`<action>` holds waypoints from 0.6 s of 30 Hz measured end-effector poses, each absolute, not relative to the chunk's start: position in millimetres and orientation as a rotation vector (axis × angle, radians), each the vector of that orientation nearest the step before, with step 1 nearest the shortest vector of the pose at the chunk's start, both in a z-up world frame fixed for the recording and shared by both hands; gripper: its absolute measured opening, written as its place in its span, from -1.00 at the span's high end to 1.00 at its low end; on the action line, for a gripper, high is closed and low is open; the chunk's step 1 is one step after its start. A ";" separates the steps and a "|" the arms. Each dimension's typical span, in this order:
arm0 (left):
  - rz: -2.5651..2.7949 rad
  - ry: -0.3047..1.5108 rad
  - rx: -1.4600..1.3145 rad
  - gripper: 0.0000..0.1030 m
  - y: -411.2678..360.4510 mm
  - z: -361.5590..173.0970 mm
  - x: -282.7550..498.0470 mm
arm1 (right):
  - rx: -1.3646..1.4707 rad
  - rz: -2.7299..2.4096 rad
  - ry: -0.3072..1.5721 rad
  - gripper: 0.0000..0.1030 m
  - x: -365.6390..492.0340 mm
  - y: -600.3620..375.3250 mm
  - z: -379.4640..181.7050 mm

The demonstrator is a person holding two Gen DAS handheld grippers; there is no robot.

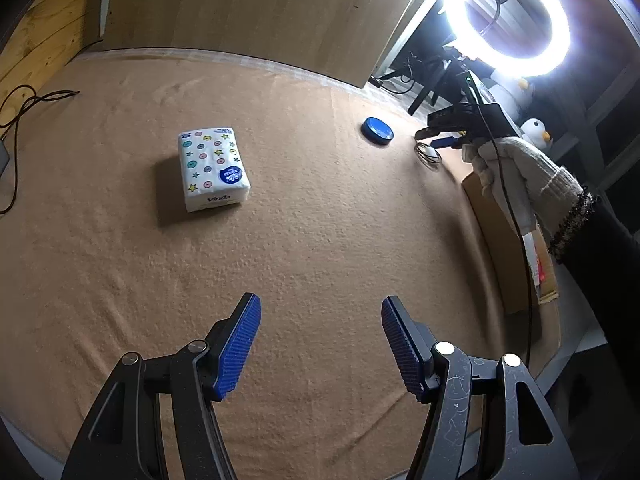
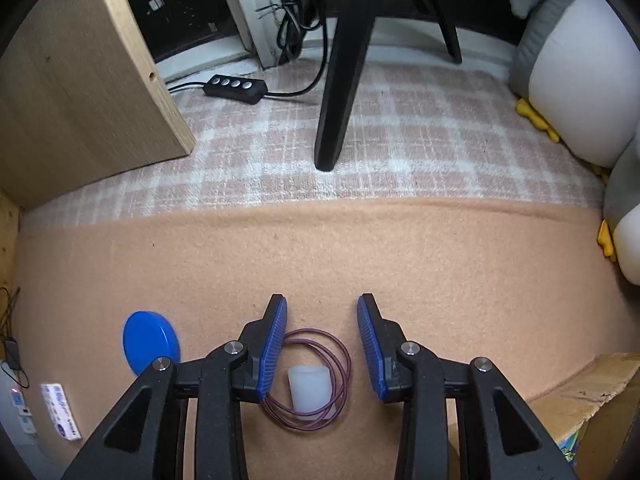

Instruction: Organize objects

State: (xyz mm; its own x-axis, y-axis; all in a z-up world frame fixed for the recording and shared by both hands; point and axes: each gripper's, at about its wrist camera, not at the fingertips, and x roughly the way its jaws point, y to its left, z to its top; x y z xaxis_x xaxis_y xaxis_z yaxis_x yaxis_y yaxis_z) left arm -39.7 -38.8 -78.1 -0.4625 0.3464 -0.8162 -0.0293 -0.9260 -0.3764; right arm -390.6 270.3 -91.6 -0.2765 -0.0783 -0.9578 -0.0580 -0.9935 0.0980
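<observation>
A white tissue pack [image 1: 214,168] with coloured dots lies on the tan blanket [image 1: 312,216], far ahead and left of my left gripper [image 1: 321,312], which is open and empty. A blue round lid [image 1: 377,130] lies at the far right; it also shows in the right wrist view [image 2: 150,342]. My right gripper [image 2: 322,312] is open, low over a coiled purple cord [image 2: 340,360] with a small white cap [image 2: 310,390] inside it, both between the jaws. The right gripper also shows in the left wrist view [image 1: 434,136], beside the cord [image 1: 428,155]. The tissue pack shows at the right wrist view's left edge [image 2: 60,412].
A cardboard box [image 2: 588,392] stands at the blanket's right edge. A wooden panel [image 1: 240,4] stands behind. A bright ring light [image 1: 516,12], a black stand leg [image 2: 344,76], a cable switch [image 2: 236,88], plush penguins [image 2: 580,72] and a checked rug [image 2: 400,140] lie beyond.
</observation>
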 end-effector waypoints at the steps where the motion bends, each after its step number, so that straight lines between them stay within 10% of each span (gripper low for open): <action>1: 2.465 -0.460 -1.486 -0.29 -38.3 -77.9 -39.9 | 1.881 -2.493 -0.165 0.35 -388.8 268.8 -91.5; 18: 2.433 -0.420 -1.396 -0.29 -27.0 -59.3 -35.8 | 1.834 -2.296 -0.264 0.76 -280.7 237.5 -91.6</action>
